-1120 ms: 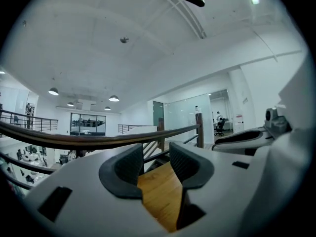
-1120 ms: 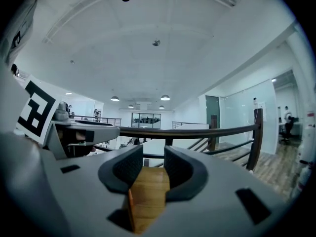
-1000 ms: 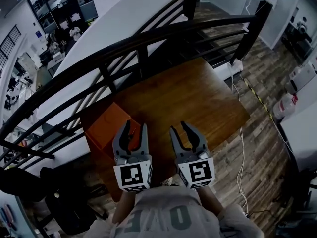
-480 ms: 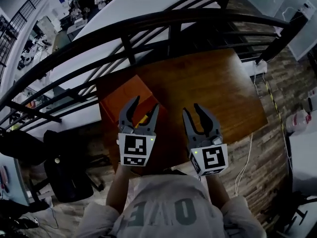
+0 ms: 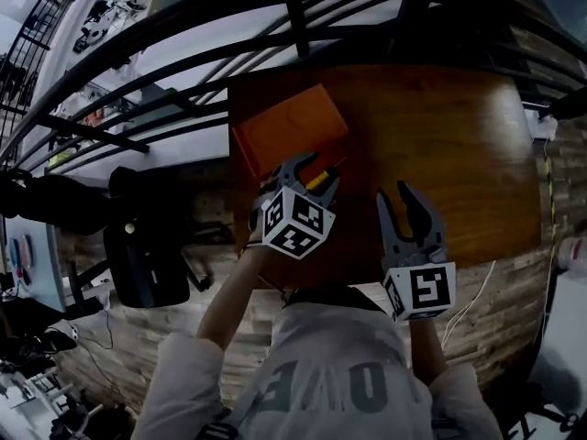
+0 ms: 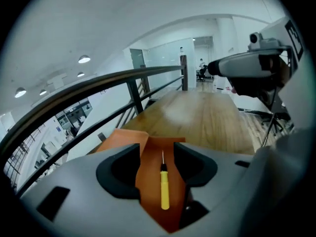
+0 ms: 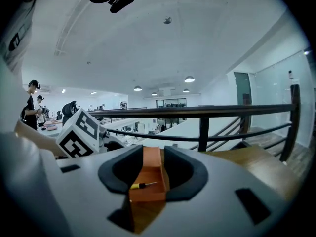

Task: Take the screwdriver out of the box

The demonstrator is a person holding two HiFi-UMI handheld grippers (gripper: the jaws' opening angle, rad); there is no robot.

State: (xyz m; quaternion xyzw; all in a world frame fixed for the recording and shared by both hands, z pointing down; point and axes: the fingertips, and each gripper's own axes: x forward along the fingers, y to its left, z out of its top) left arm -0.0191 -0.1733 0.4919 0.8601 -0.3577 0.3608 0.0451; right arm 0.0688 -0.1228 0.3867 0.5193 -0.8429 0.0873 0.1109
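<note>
An open orange box (image 5: 280,134) stands at the near left corner of the wooden table (image 5: 440,126). A yellow-handled screwdriver (image 5: 318,180) lies in it. My left gripper (image 5: 312,170) tilts down over the box, open, and the screwdriver (image 6: 164,189) lies on the box floor (image 6: 148,181) in line with the gap between its jaws, untouched. My right gripper (image 5: 396,195) is open and empty to the right of the box. In the right gripper view the box (image 7: 150,174) and the screwdriver (image 7: 140,185) show ahead between that gripper's (image 7: 153,154) jaws.
A dark metal railing (image 5: 303,26) runs along the table's far and left sides. A black chair (image 5: 147,255) stands on the floor to the left. A white cable (image 5: 477,291) trails on the wood floor at the right.
My left gripper has dropped and tipped down onto the box, and its jaws have spread wider. The right gripper has come down and forward beside it.
</note>
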